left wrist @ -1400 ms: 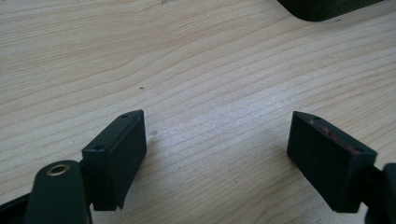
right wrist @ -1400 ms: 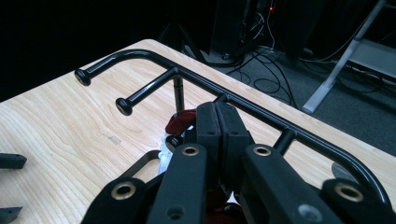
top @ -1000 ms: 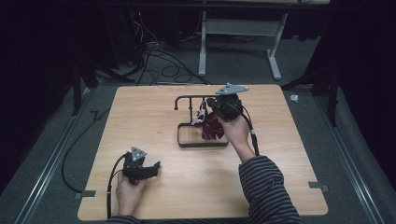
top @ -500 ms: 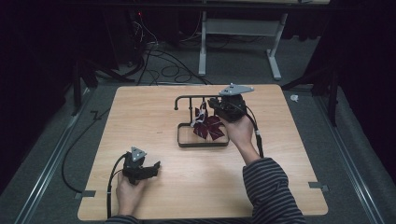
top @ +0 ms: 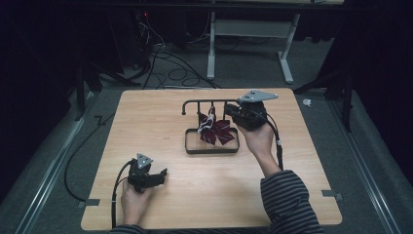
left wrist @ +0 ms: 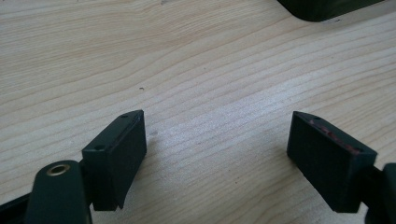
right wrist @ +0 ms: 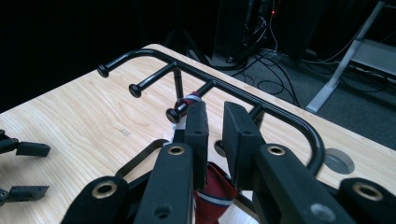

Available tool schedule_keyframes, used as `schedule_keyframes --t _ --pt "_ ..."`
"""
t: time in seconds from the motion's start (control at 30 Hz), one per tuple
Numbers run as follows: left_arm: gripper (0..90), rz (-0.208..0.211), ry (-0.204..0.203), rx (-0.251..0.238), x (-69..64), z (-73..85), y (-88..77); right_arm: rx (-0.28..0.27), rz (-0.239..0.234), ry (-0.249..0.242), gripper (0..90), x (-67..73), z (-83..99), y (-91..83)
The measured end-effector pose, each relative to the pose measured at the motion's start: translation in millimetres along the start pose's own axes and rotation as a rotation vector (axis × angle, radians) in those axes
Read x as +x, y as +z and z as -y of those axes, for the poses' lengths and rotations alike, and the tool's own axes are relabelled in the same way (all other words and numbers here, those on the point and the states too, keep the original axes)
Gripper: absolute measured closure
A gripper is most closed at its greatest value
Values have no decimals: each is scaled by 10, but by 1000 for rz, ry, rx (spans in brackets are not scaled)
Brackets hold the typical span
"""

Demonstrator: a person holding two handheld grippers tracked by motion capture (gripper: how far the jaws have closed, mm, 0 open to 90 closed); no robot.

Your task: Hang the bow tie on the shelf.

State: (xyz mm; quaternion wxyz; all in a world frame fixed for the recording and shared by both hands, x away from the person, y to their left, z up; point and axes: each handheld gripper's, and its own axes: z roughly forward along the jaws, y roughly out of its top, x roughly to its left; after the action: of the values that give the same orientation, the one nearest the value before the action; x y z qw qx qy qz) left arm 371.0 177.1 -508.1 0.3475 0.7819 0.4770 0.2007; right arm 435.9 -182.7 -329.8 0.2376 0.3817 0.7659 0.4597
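A black wire rack (top: 204,102) with short pegs stands over its black tray base (top: 212,150) at mid-table. A maroon bow tie with white stripes (top: 216,131) hangs by its band from a peg (right wrist: 180,108) and droops into the tray. My right gripper (top: 228,113) is just right of the tie, level with the rack bar. Its jaws have just been opening and stand a narrow gap apart (right wrist: 215,116) with nothing pinched; the tie's fabric (right wrist: 212,193) lies below them. My left gripper (top: 160,175) rests low over the near-left tabletop, open (left wrist: 217,144) and empty.
The wooden table (top: 146,126) ends close behind the rack; beyond it lie cables and a desk frame (top: 243,48) on the dark floor. A round hole (right wrist: 338,161) sits in the tabletop by the rack. The tray's corner (left wrist: 322,7) lies ahead of the left gripper.
My right gripper has drawn away to the right from the bow tie and its jaws have parted. The tie now hangs free on the rack, spread wider. The left hand stayed put.
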Motion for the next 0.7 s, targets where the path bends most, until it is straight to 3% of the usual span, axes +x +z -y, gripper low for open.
schedule_keyframes --t 0.7 --pt "203 0 0 0 0 0 0 -17 17 45 805 -162 161 -310"
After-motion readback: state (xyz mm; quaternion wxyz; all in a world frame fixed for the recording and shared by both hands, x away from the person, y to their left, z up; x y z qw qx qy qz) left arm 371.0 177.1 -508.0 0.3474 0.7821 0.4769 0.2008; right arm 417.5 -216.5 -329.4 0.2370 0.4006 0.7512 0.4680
